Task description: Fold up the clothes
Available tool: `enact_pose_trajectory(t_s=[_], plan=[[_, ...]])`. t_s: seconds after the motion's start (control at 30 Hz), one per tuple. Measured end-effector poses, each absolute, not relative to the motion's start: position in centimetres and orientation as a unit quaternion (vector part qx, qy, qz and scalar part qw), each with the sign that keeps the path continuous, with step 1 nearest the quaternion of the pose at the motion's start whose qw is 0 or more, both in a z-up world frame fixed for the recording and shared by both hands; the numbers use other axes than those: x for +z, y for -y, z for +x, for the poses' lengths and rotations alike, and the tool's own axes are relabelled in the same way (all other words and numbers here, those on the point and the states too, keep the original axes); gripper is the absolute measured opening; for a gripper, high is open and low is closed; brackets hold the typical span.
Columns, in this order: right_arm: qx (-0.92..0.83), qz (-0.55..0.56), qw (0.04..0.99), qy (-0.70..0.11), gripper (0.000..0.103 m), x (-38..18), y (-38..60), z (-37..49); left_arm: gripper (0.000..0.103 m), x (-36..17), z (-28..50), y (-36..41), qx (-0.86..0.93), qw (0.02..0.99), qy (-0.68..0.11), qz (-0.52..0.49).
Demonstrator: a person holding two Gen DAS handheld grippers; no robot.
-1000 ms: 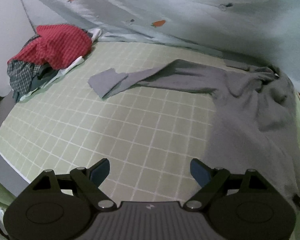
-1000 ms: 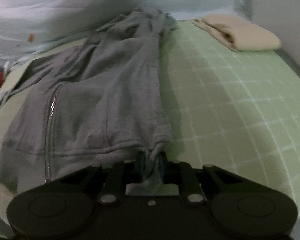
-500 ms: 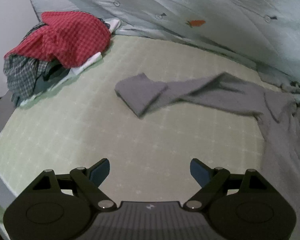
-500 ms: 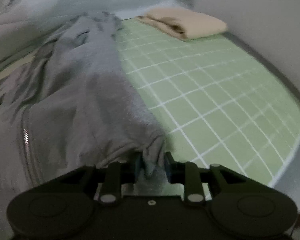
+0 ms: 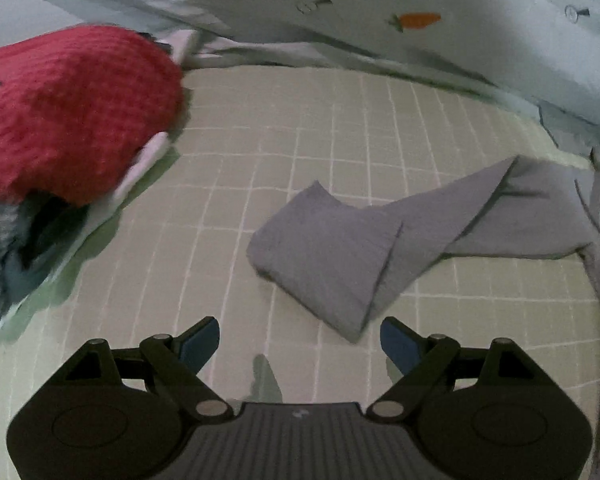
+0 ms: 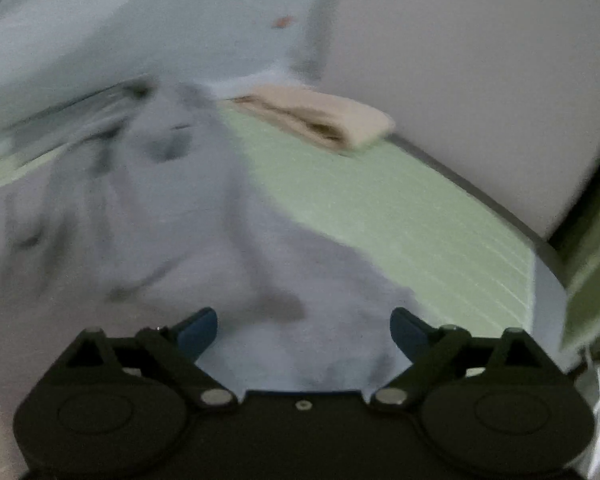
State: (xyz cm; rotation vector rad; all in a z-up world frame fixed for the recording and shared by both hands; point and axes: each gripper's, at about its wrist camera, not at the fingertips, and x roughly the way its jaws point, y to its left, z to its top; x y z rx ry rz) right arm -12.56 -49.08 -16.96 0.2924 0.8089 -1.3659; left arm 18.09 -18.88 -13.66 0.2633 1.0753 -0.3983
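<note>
1. The right gripper [image 6: 303,330] is opening its jaws, and the hem of the grey zip hoodie [image 6: 188,240], which it was pinching a second ago, is now lying loose on the bed; fabric is showing between the blue pads, but they are not pressing on it.
2. The left gripper [image 5: 300,340] is hanging with its jaws wide apart and nothing between them, just as it was a second ago, and it is now arriving close over the cuff of the hoodie sleeve [image 5: 332,256], which was well ahead of it before.
3. The sleeve is lying stretched across the green checked bedsheet [image 5: 260,140], its end doubled over, apart from the hoodie body at the right edge of the left wrist view.
4. Judging from this, the body is being left spread out and the sleeve looks like the next part to be folded inward.
5. No container is showing. The unfolded clothes are sitting in a loose pile [image 5: 28,184] topped by a red checked garment [image 5: 76,112], and a folded beige garment [image 6: 324,120] is resting near the wall; the right wrist view is blurred.
</note>
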Motion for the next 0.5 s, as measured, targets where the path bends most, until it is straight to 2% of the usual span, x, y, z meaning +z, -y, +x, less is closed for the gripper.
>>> enact_pose_trajectory(t_s=[0.07, 0.13, 0.23, 0.3, 0.4, 0.47, 0.5], plan=[[-0.564, 0.115, 0.725, -0.379, 0.098, -17.3, 47.9, -10.3, 0.088, -14.6, 19.5, 19.1, -0.201, 0.828, -0.51, 0.117], [-0.513, 0.103, 0.752, -0.401, 0.098, -17.9, 47.2, -8.2, 0.088, -15.2, 20.6, 19.2, -0.209, 0.829, -0.507, 0.109], [-0.507, 0.077, 0.745, -0.428, 0.099, -19.3, 47.0, -6.1, 0.088, -16.0, 22.3, 19.1, -0.206, 0.835, -0.504, 0.086], [-0.508, 0.06, 0.737, -0.441, 0.103, -20.3, 47.1, -4.8, 0.088, -16.6, 23.2, 18.8, -0.202, 0.835, -0.507, 0.069], [-0.523, 0.042, 0.738, -0.423, 0.103, -20.8, 47.6, -3.9, 0.088, -17.1, 23.9, 18.5, -0.202, 0.835, -0.51, 0.046], [-0.531, 0.028, 0.739, -0.414, 0.103, -21.2, 47.7, -3.5, 0.082, -17.4, 24.1, 18.3, -0.203, 0.835, -0.511, 0.03], [-0.533, 0.02, 0.742, -0.406, 0.103, -21.6, 47.7, -3.4, 0.07, -17.4, 24.1, 18.2, -0.2, 0.835, -0.512, 0.02]])
